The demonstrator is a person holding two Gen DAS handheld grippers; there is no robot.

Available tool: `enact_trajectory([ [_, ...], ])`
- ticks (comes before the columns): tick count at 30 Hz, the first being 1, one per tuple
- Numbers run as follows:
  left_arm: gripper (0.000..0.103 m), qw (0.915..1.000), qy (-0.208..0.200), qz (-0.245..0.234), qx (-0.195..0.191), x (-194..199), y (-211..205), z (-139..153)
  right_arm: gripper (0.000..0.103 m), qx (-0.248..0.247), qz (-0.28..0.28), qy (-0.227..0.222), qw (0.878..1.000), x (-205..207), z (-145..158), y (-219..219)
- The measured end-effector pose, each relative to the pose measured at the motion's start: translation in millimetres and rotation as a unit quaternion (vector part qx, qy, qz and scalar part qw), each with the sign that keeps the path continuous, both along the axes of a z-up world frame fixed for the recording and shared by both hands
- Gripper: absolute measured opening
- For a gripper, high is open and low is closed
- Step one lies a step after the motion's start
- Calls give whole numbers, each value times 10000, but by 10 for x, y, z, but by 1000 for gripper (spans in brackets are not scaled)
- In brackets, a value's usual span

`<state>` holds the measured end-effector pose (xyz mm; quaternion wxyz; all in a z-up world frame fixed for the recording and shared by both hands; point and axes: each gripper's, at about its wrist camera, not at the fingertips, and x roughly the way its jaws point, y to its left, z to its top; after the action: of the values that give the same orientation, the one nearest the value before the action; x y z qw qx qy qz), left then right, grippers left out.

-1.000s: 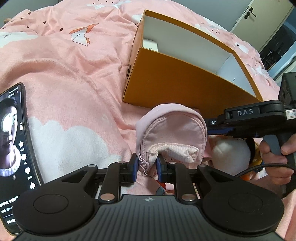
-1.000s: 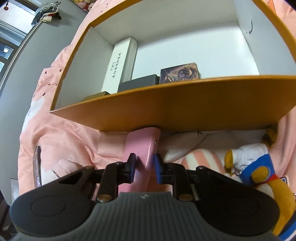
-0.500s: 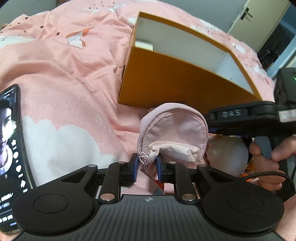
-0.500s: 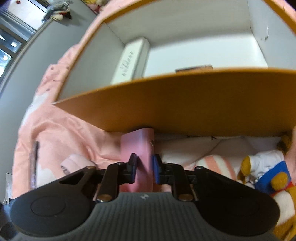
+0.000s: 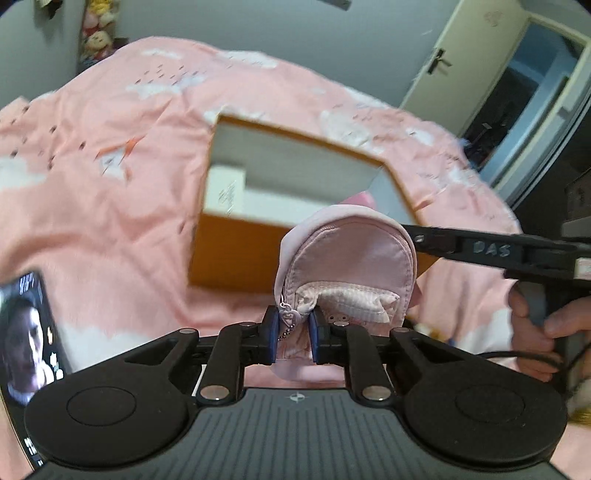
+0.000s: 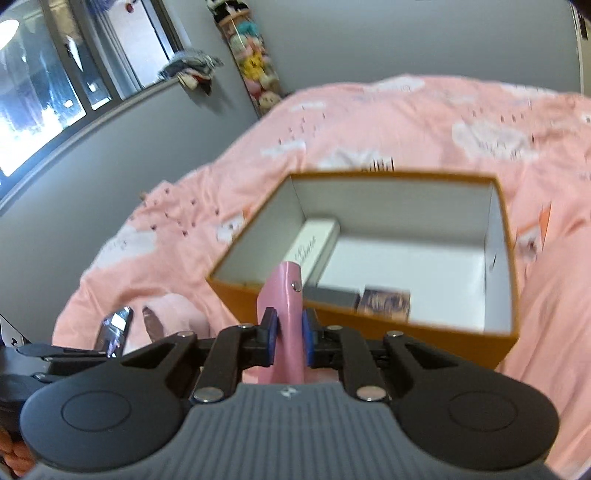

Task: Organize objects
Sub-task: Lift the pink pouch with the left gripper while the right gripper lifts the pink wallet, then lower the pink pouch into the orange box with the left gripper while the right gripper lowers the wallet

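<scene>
On pink bedding (image 6: 369, 122), an orange box (image 6: 369, 321), apparently beside grey walls (image 6: 332, 33).

Both views evenly lit, soft indoor light, no hard shadows. Right wrist view: bright blown-out window (image 6: 40, 110) far left of hand-held gripper (image 6: 287, 334), glare there. Motion blur smears orange box (image 6: 369, 325) and pink bedspread (image 6: 406, 122) ahead; hand-held gripper body sharp. Left wrist view: same blur on box (image 5: 236, 254), bedspread (image 5: 110, 192), phone screen (image 5: 26, 332) at lower left. Strong fisheye bending, dark corners.
</scene>
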<state>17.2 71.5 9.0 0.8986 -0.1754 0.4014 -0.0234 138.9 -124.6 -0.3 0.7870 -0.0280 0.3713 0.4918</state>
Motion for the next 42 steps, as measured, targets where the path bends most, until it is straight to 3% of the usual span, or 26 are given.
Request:
enact_trajectory([
  [6,18,9992,-307,-212,129,174,100,391,14,190,-143,-237,9994,208,302,-10],
  [11,18,9986,-432,-94,305,469,275,626,14,350,-337,-234,9985,495,438,75],
  [16,18,9995,-159,-60,268,982,477,675,14,517,-683,-9,9963,880,425,208],
  [20,18,9992,309,-162,213,1431,560,527,14,410,-976,248,9941,1200,211,415],
  [25,18,9949,856,-308,443,1859,574,283,14,166,-1171,998,9880,1553,-274,692],
  [33,18,9882,1262,-518,695,2195,590,83,13,85,-1149,1975,9735,1840,-853,1085],
  [37,18,9855,1397,-611,744,2288,580,15,13,-72,-1024,2215,9697,1909,-992,1161],
  [40,18,9840,1474,-666,743,2355,573,-25,11,-419,-922,2140,9716,1940,-1029,1206],
  [42,18,9831,1522,-715,727,2396,559,-55,3,-709,-862,2040,9726,1954,-1081,1254],
])
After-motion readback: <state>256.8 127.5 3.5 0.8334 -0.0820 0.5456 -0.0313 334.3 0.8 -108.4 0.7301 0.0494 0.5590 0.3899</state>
